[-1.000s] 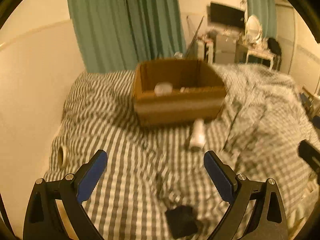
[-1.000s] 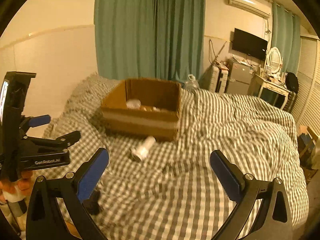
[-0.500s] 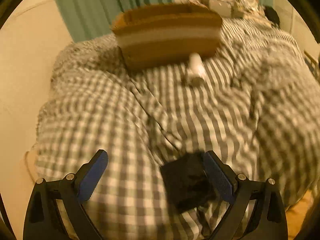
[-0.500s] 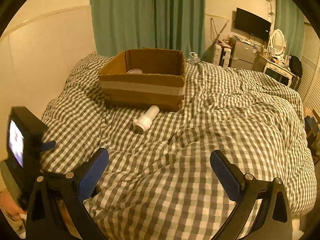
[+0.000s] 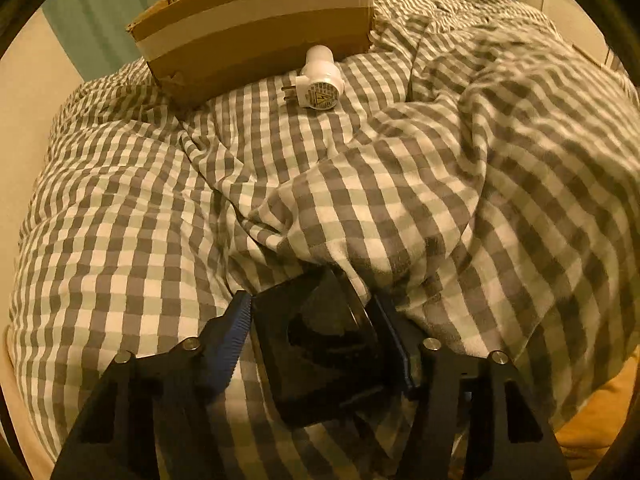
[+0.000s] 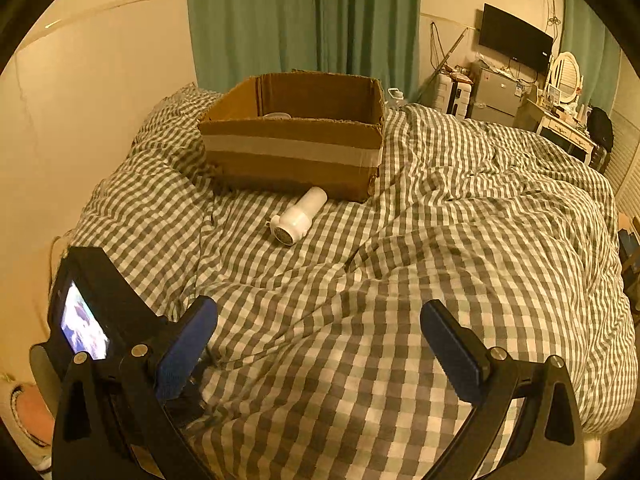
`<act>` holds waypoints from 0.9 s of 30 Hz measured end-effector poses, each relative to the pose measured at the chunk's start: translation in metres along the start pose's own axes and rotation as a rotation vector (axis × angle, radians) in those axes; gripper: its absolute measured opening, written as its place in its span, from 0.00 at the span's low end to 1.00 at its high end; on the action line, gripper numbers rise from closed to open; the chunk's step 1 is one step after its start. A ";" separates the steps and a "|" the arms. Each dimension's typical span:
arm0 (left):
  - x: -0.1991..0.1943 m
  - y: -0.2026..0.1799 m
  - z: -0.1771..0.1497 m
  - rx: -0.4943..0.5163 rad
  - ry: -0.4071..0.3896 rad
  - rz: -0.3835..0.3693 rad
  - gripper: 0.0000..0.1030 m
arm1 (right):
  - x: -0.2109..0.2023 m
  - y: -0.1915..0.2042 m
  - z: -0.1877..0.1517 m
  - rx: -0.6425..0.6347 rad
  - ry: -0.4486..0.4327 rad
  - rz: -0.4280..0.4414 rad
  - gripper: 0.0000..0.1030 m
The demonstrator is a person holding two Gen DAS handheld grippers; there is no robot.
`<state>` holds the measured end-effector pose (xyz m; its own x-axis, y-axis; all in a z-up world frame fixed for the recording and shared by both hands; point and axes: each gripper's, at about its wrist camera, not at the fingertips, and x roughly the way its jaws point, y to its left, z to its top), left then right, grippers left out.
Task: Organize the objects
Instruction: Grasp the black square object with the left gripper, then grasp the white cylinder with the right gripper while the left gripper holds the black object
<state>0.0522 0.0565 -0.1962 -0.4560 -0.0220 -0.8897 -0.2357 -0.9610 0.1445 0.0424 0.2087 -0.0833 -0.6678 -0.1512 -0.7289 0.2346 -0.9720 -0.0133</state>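
My left gripper (image 5: 316, 328) is shut on a black box-shaped object (image 5: 320, 344) lying on the checked duvet (image 5: 440, 184) near the bed's front edge. A white plug-in device (image 5: 320, 80) lies in front of an open cardboard box (image 5: 256, 28); both also show in the right wrist view, the device (image 6: 298, 216) and the box (image 6: 292, 148). My right gripper (image 6: 320, 348) is open and empty above the duvet (image 6: 440, 260). The left gripper's body with its lit screen (image 6: 86, 328) shows at the lower left of the right wrist view.
Green curtains (image 6: 304, 20) hang behind the bed, a cream wall (image 6: 100, 80) lies to the left. A TV (image 6: 514, 42), a fridge and a dressing table (image 6: 560, 124) stand at the far right. The box holds a pale item (image 6: 276, 115).
My left gripper has dropped to the duvet and closed its fingers on the black object. My right gripper has stayed open, tilting down slightly toward the bed.
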 end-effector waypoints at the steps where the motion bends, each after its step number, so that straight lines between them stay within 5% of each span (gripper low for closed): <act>1: -0.002 0.002 0.000 -0.008 -0.006 -0.005 0.48 | 0.001 0.000 0.000 0.002 0.001 -0.001 0.99; 12: -0.046 0.025 0.030 -0.069 -0.117 -0.068 0.48 | 0.004 -0.010 0.005 0.040 0.003 0.006 0.99; 18: -0.067 0.045 0.043 -0.142 -0.102 -0.213 0.47 | 0.006 -0.010 0.012 0.045 -0.005 0.015 0.99; 27: -0.095 0.059 0.037 -0.107 -0.047 -0.291 0.47 | 0.025 -0.029 0.017 0.109 0.026 0.029 0.99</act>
<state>0.0499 0.0118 -0.0876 -0.4228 0.2689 -0.8654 -0.2715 -0.9487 -0.1621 0.0064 0.2298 -0.0896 -0.6433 -0.1760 -0.7451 0.1738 -0.9814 0.0817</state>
